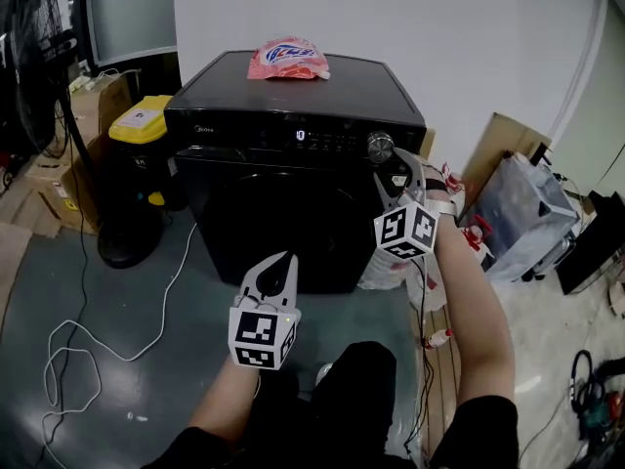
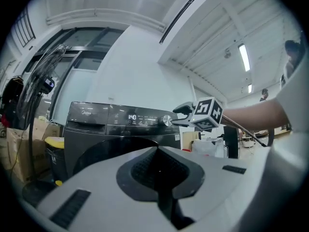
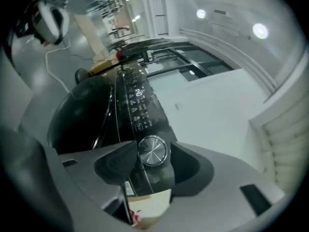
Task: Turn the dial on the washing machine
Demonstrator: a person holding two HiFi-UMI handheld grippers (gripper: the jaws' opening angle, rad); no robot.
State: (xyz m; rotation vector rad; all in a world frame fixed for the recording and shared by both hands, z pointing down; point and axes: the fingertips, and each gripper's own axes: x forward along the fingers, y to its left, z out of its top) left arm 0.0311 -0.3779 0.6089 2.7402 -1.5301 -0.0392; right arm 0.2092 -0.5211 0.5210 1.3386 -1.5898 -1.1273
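Note:
A black front-loading washing machine (image 1: 293, 193) stands before me, its silver dial (image 1: 380, 146) at the right end of the control panel, right of the lit display (image 1: 301, 136). My right gripper (image 1: 393, 172) is at the dial. In the right gripper view the dial (image 3: 153, 151) sits between the two jaws of the right gripper (image 3: 150, 154), which stand open with a thin gap on each side. From the left gripper view I see that right gripper (image 2: 181, 116) beside the dial (image 2: 167, 120). My left gripper (image 1: 278, 267) hangs lower, in front of the door, shut and empty (image 2: 158, 163).
A red and white bag (image 1: 288, 60) lies on top of the machine. A yellow-lidded bin (image 1: 140, 120) and a fan (image 1: 39, 57) stand to the left. A white cable (image 1: 88, 330) trails over the floor. Cardboard and bags (image 1: 527, 203) crowd the right side.

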